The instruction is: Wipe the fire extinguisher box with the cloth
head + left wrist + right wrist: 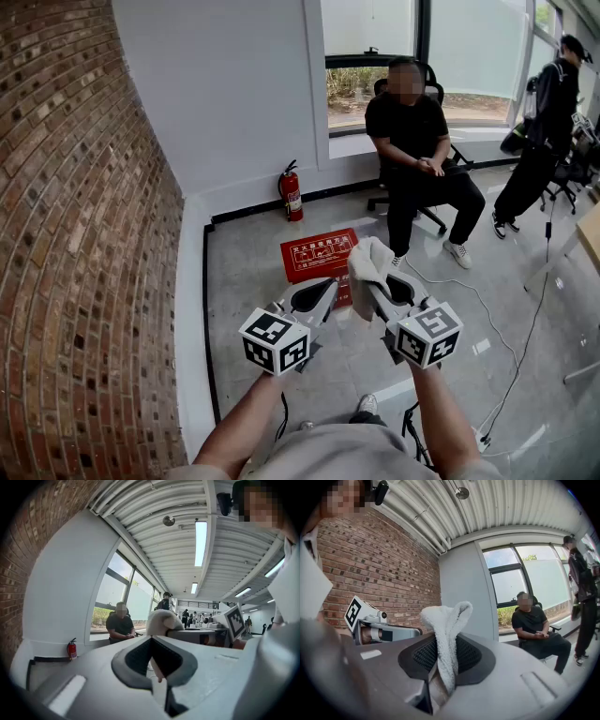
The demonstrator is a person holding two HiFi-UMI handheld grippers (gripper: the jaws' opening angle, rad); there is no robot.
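The red fire extinguisher box (pixel 317 253) lies flat on the grey floor near the white wall; its near edge is hidden behind my grippers. My right gripper (pixel 374 283) hangs above the box's near right corner, shut on a white fluffy cloth (pixel 367 262). In the right gripper view the cloth (pixel 446 620) stands up between the pads of that gripper (pixel 443 663) as a folded loop. My left gripper (pixel 317 293) is level with it just to the left, shut with nothing in it. The left gripper view shows its jaws (pixel 155 663) pressed together and the cloth (pixel 161 619) beyond.
A red fire extinguisher (pixel 292 192) stands against the white wall behind the box. A person sits on an office chair (pixel 417 141) to the right of it, and another person (pixel 544 131) stands at far right. A brick wall (pixel 84 234) runs along the left. A cable (pixel 497 328) trails over the floor.
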